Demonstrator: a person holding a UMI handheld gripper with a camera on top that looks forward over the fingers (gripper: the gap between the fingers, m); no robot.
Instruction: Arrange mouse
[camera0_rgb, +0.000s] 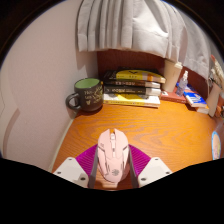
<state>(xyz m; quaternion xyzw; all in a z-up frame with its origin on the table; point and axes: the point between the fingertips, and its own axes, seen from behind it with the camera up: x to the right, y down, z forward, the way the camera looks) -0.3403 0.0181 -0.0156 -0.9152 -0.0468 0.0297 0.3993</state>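
The gripper (112, 172) is closed on the mouse (112, 156): the 2 fingers sit at the left and right flanks of the pale pink mouse, and the magenta pads (84, 158) show pressed against both sides. The mouse lies between the fingers at the near end of the wooden desk (150, 128), nose pointing away from the camera. Whether its underside rests on the desk or is raised cannot be determined.

Surroundings: a dark green mug (88, 95) stands at the far left; a stack of books (133, 87) lies at the far centre against the wall; small boxes (196, 98) and other items occupy the far right. A curtain (140, 25) hangs above the books.

Hazards, judged from this position:
1. The mouse shell is smooth and rounded. Contact is at the flanks only, so weak clamping could let it pivot or slip forward out of the pads.
2. Release from a raised position could drop the mouse and leave it skewed.
3. Forward travel toward the far left could strike the mug; straight ahead, the books.
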